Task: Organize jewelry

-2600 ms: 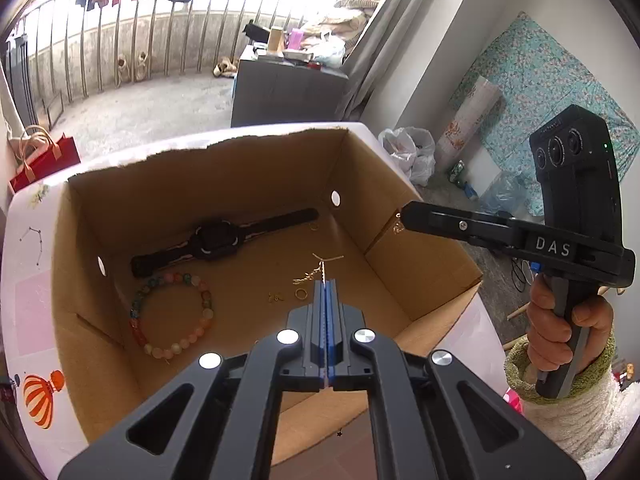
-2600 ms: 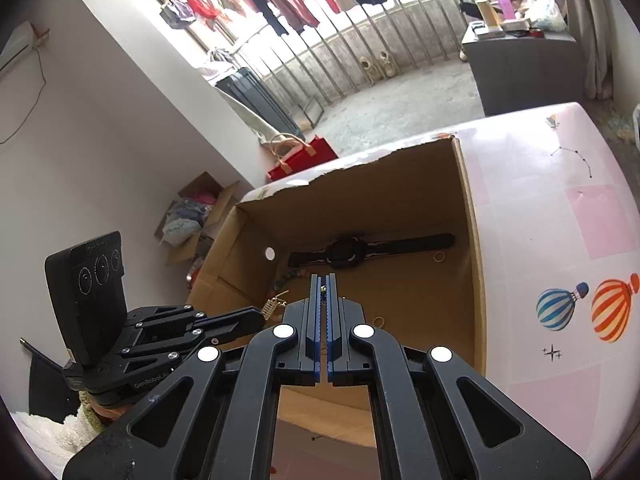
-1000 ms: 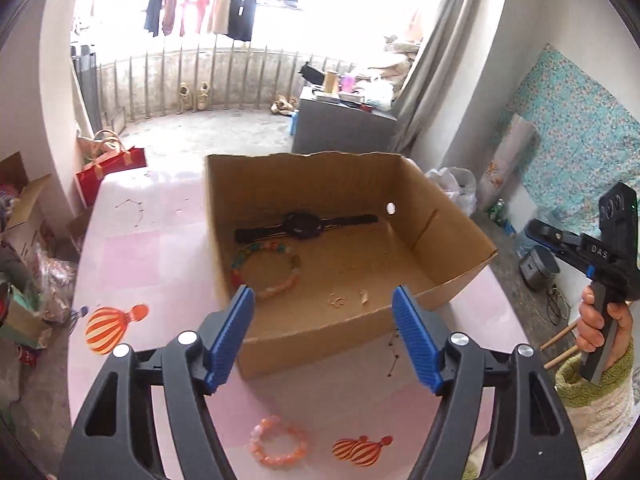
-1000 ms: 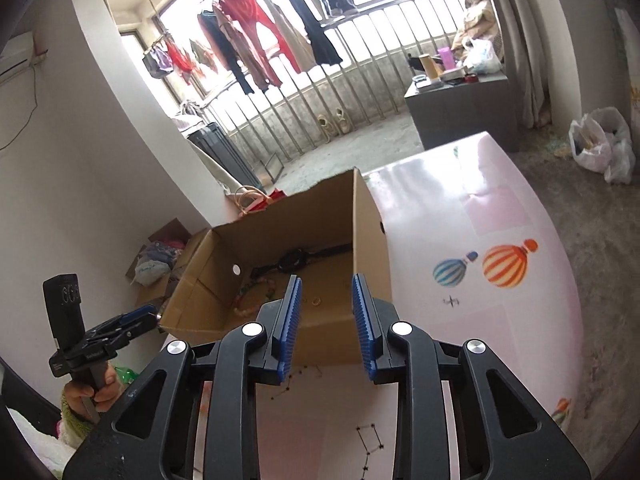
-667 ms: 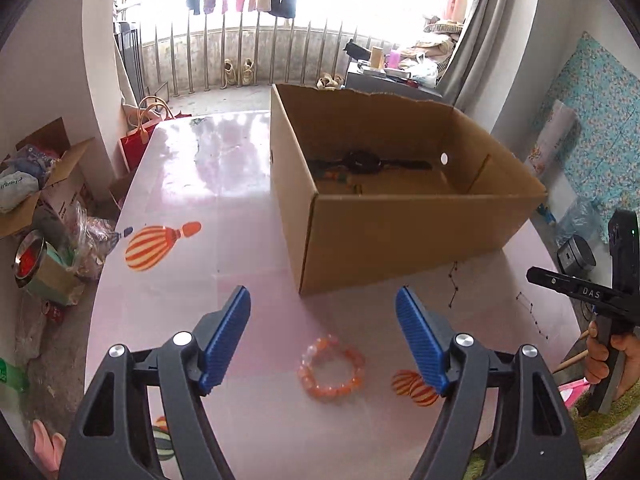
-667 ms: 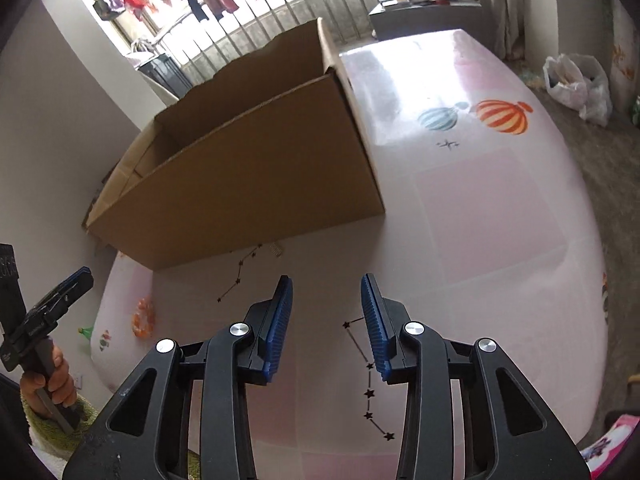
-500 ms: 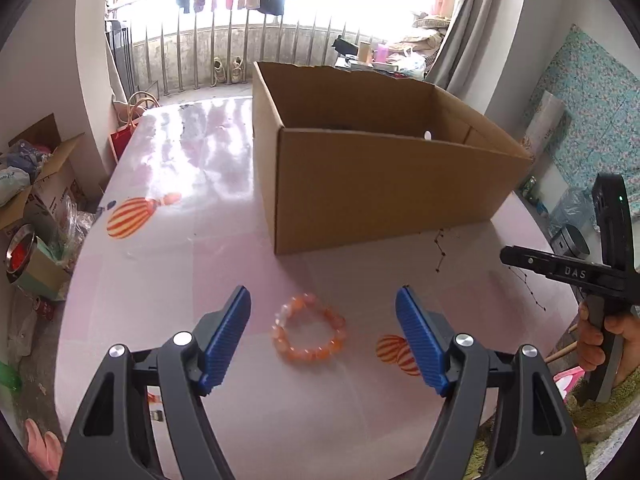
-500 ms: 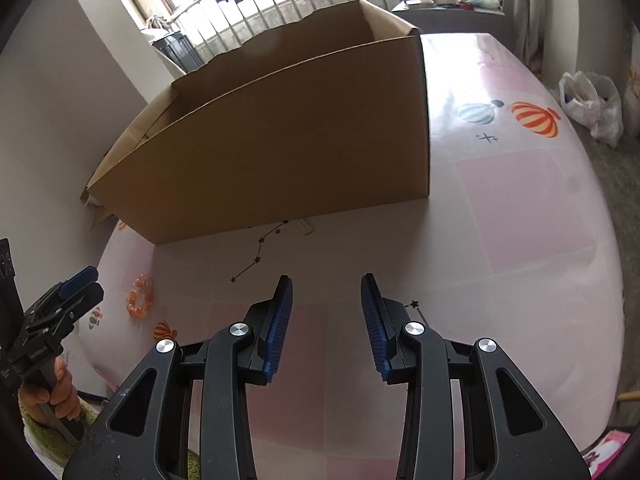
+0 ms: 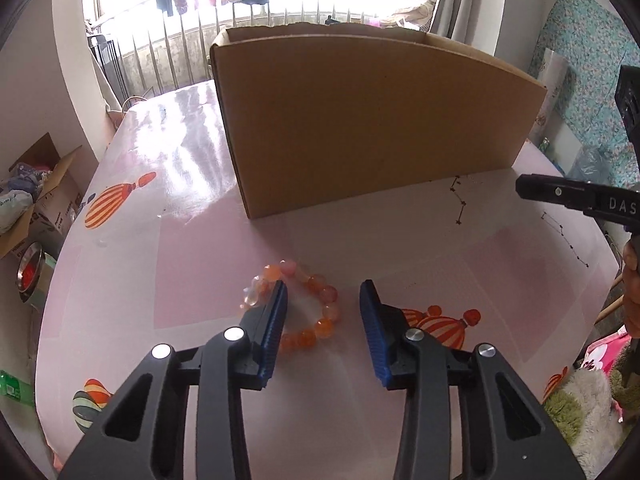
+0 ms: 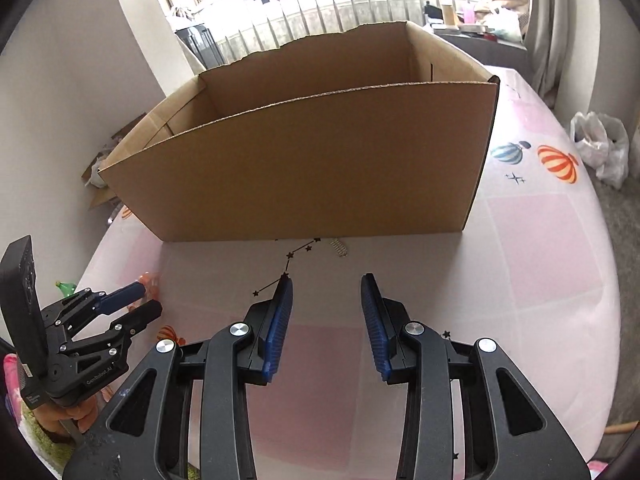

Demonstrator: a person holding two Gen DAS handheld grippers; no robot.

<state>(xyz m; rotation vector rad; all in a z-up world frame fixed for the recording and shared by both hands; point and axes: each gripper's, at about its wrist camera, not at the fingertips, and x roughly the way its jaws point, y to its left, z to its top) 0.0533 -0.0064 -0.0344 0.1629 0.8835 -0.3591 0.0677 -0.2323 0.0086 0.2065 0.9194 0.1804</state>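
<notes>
Orange bead bracelet point(image 9: 298, 312) flat before cardboard box point(image 9: 372, 120).

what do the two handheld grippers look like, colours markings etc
Both are matte black plastic. The left gripper and the right gripper each have two angular fingers with triangular cut-outs, silver round screw heads at the pivots and ribbed blue pads. White "DAS" lettering marks the right one's side, and the left one's body carries small white print. A fuzzy green and white sleeve shows.

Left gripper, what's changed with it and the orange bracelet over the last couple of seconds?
The left gripper left the cardboard box, came down over the orange bead bracelet, and its jaws have just been closing around one side of it, not yet gripping. The bracelet and box stayed put; the right gripper holds nothing.
</notes>
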